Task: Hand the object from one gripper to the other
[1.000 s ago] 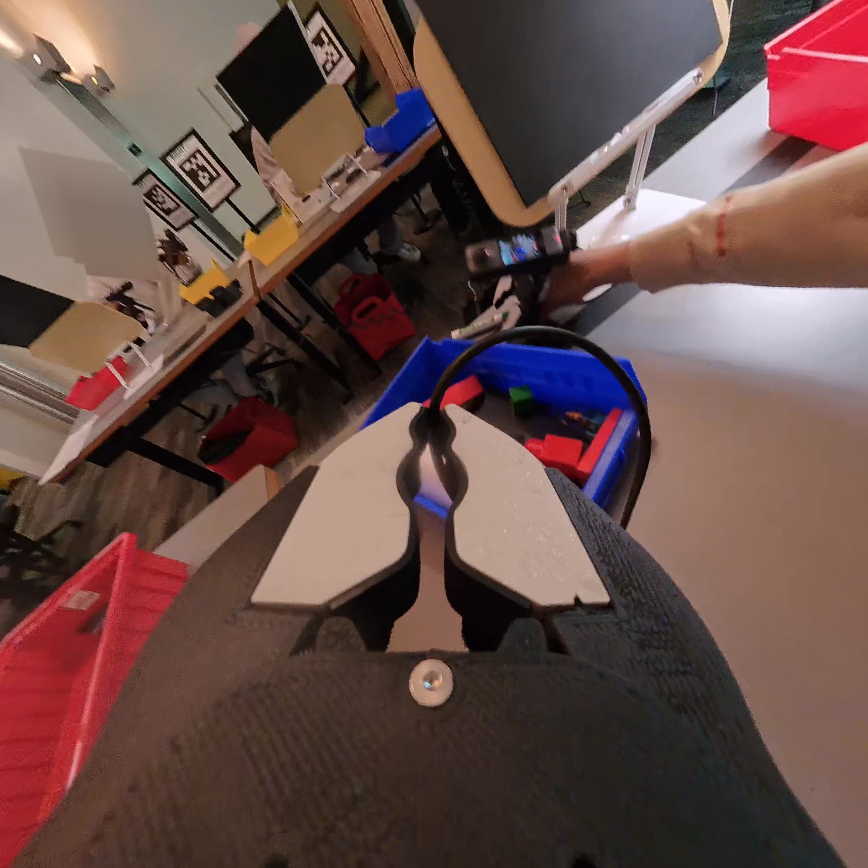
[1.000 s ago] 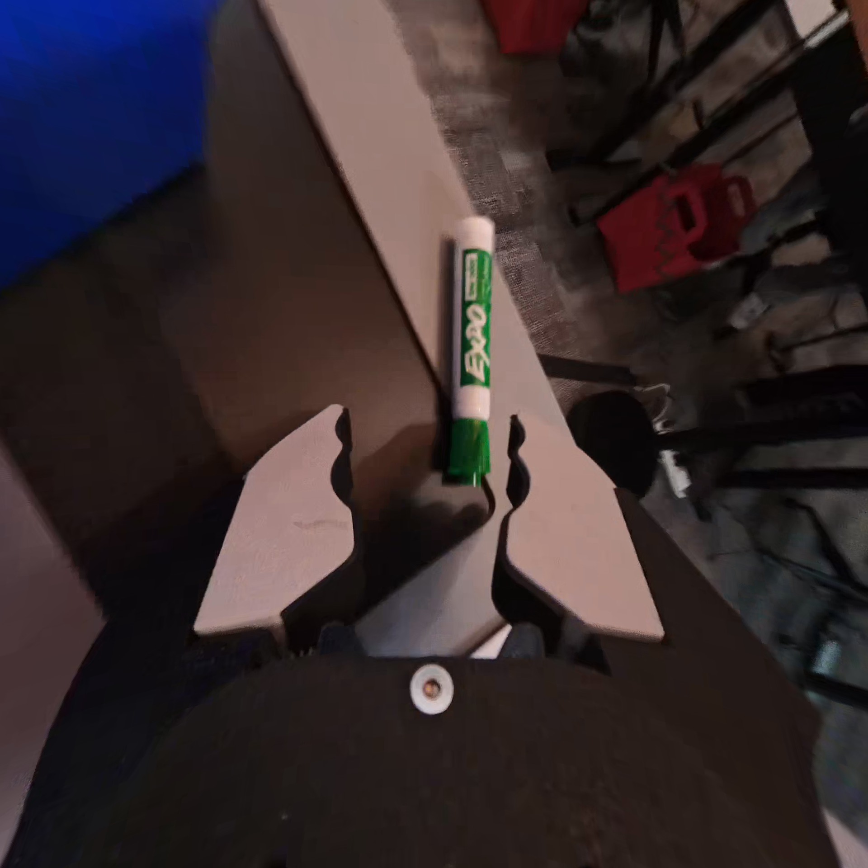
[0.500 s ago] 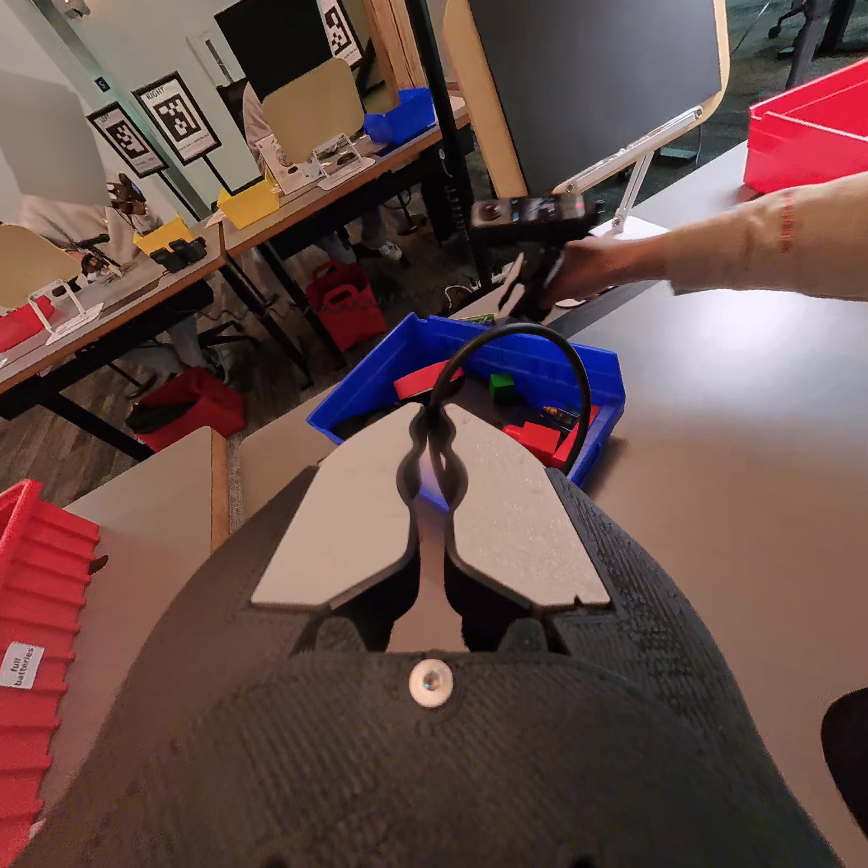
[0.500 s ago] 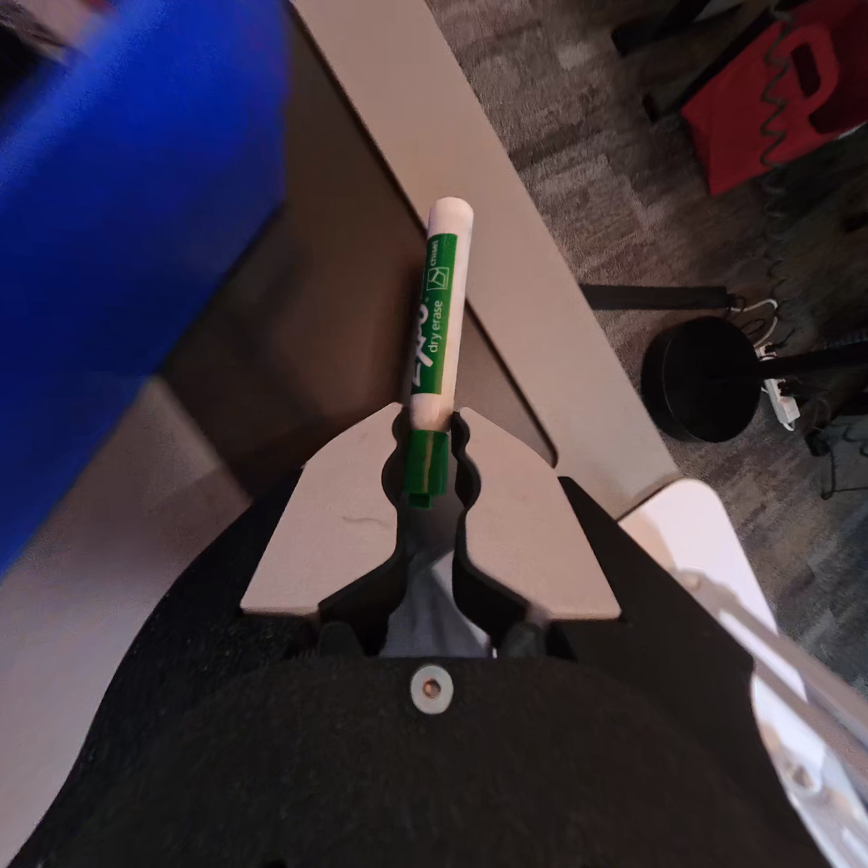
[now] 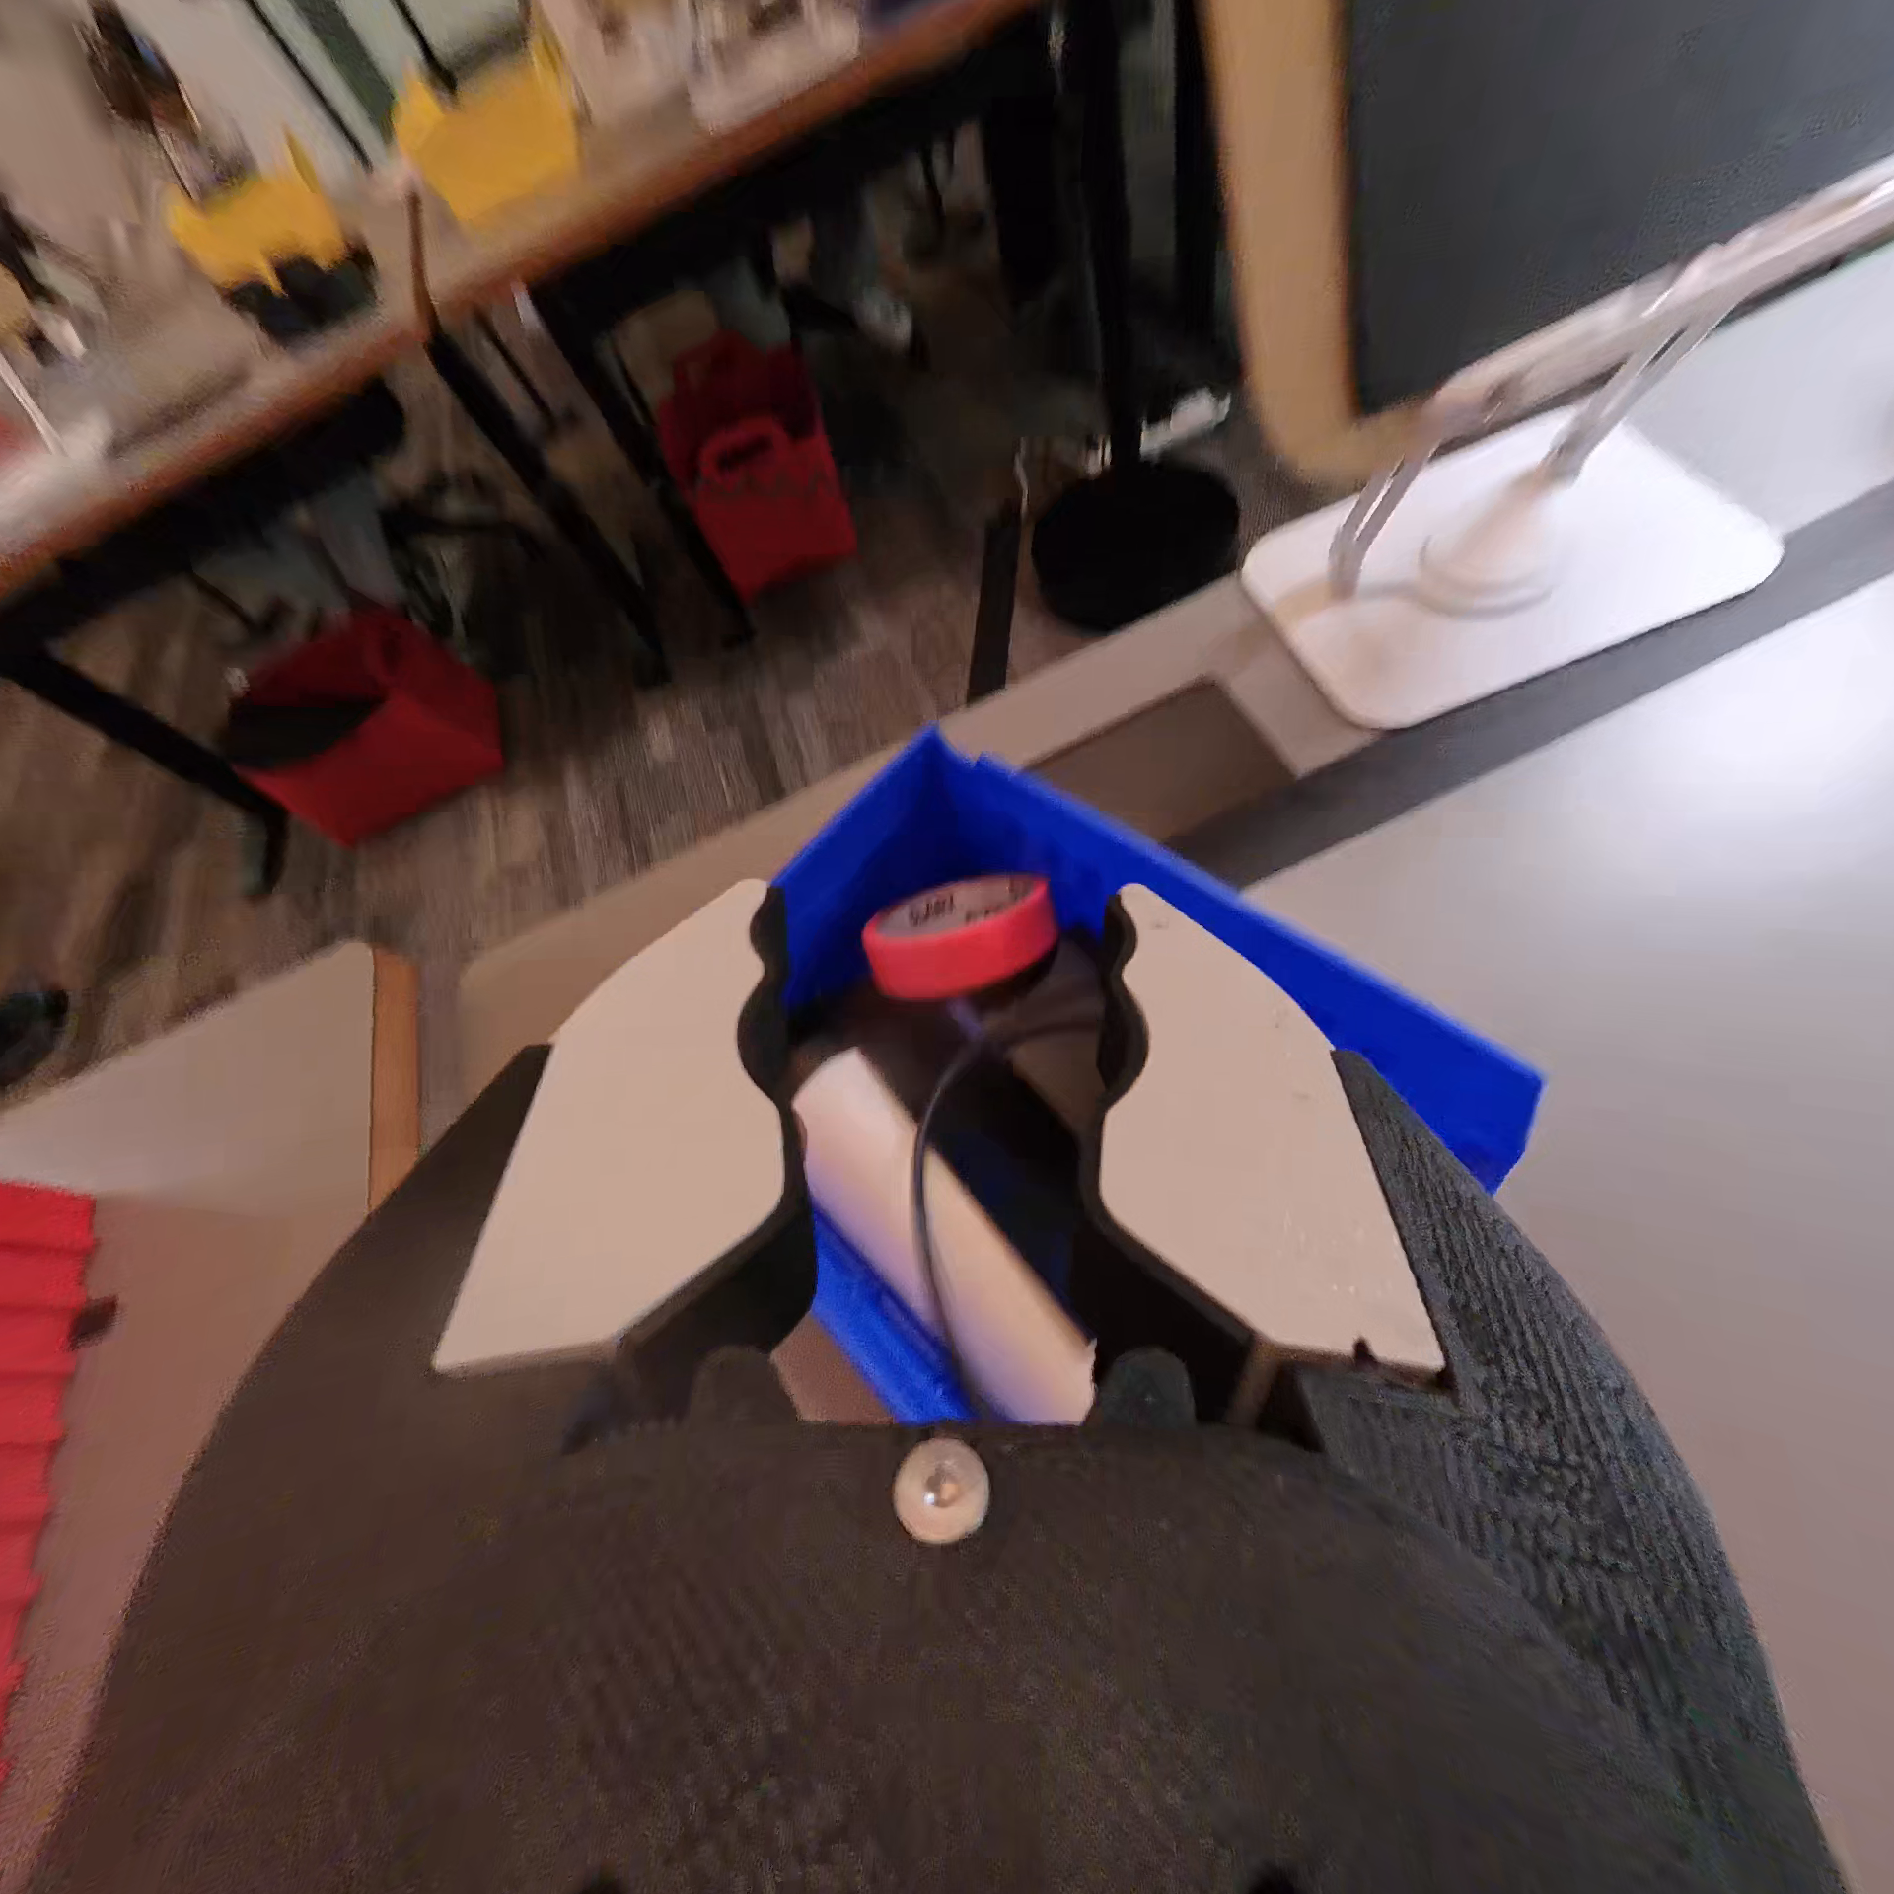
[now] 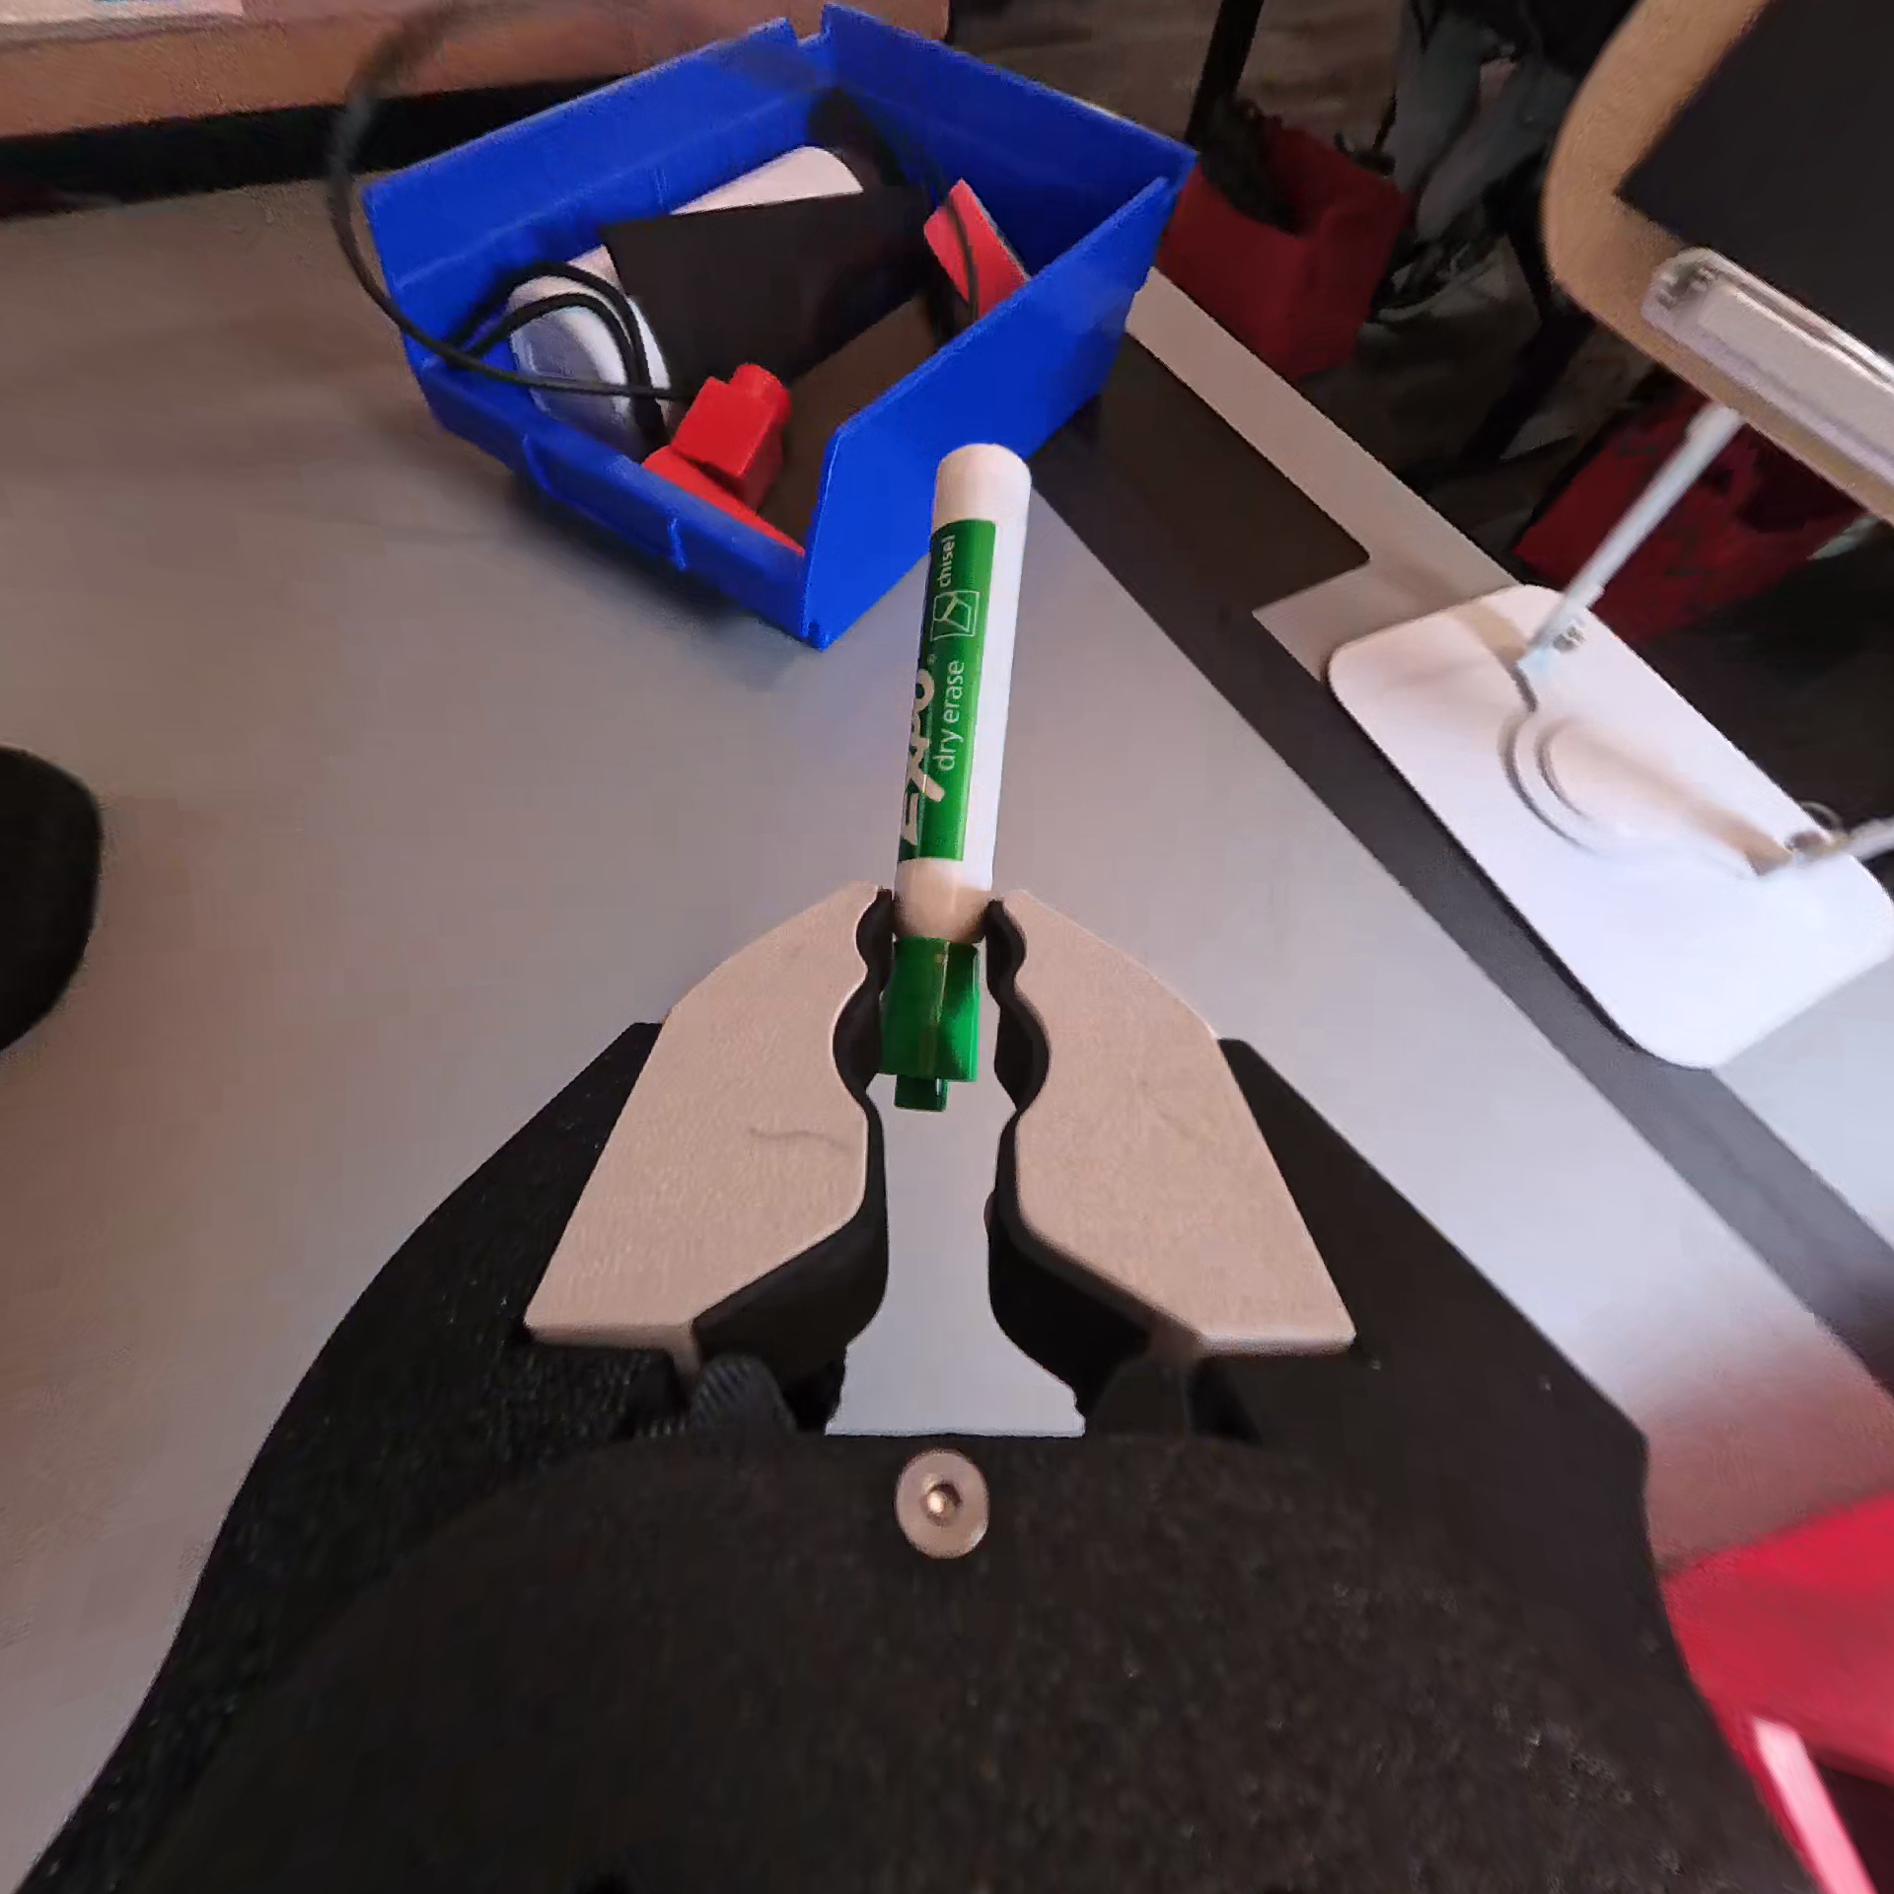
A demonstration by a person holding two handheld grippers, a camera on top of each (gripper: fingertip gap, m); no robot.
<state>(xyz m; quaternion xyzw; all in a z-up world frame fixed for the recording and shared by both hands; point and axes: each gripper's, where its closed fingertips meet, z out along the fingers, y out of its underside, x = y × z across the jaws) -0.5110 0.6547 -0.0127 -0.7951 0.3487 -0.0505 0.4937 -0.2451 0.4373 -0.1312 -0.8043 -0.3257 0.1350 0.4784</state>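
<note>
Marker (image 6: 953, 707) clamped in right tool (image 6: 938, 917); green cap partly hidden.

In the left wrist view the far workbench (image 5: 307, 338) and the yellow bins (image 5: 492, 143) on it are smeared by motion blur, so the small items there cannot be told apart. The left gripper (image 5: 938, 933) covers most of the blue bin (image 5: 1332, 984); only its far corner, a red tape roll (image 5: 958, 933), a white object (image 5: 871, 1158) and a thin black cable (image 5: 922, 1179) show in the gap. The red bin (image 5: 31, 1435) is cut by the left edge.

In the right wrist view the marker (image 6: 958, 697) has its green cap end partly hidden between the right gripper (image 6: 938, 917) fingertips. The monitor (image 6: 1742, 205) is cropped at the right edge, a dark shape (image 6: 41, 892) at the left edge is unidentifiable, and a blurred red object (image 6: 1804, 1640) is cut at the lower right.
</note>
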